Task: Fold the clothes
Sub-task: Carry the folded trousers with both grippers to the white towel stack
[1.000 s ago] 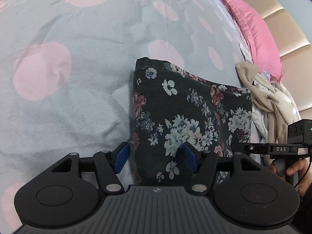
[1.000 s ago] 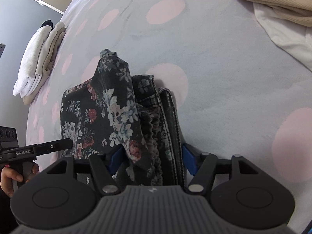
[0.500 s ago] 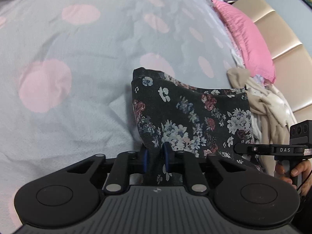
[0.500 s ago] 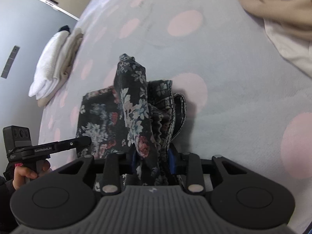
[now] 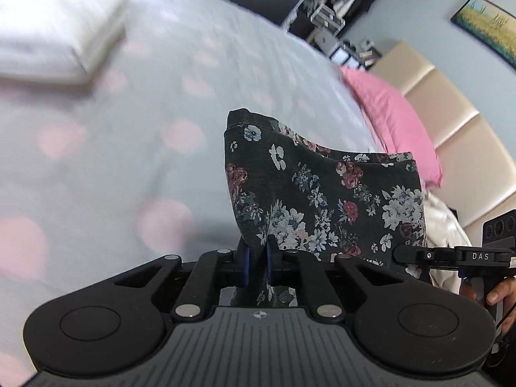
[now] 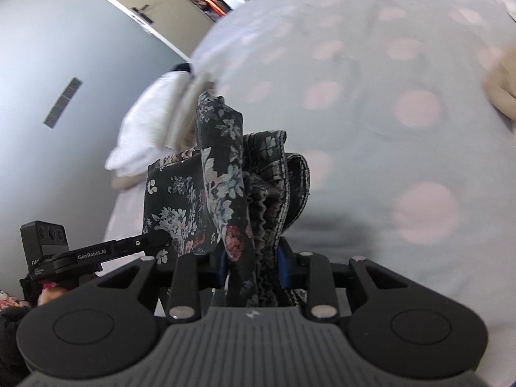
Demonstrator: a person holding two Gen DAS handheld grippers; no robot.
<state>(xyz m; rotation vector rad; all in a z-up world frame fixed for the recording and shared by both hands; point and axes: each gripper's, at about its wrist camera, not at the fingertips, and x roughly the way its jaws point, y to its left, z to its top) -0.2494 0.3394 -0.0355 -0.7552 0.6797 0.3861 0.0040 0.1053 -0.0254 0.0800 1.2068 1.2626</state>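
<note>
A folded dark floral garment (image 5: 322, 200) hangs lifted above the bed, held at both ends. My left gripper (image 5: 255, 264) is shut on its near left edge. My right gripper (image 6: 253, 262) is shut on the bunched layers of the same floral garment (image 6: 222, 174) at the other end. Each gripper shows in the other's view: the right gripper (image 5: 451, 254) at the lower right with a hand on it, the left gripper (image 6: 96, 251) at the lower left.
The bed has a grey cover with pink dots (image 5: 161, 129). A stack of folded white clothes (image 5: 54, 29) lies far left. A pink pillow (image 5: 396, 122) leans on a beige headboard (image 5: 451, 109). Loose cream clothes (image 5: 441, 225) lie to the right. A beige garment (image 6: 503, 90) sits at the right edge.
Both grippers closed on the floral garment about half a second ago and have since lifted it off the bed. The views now tilt up and the background blurs with motion.
</note>
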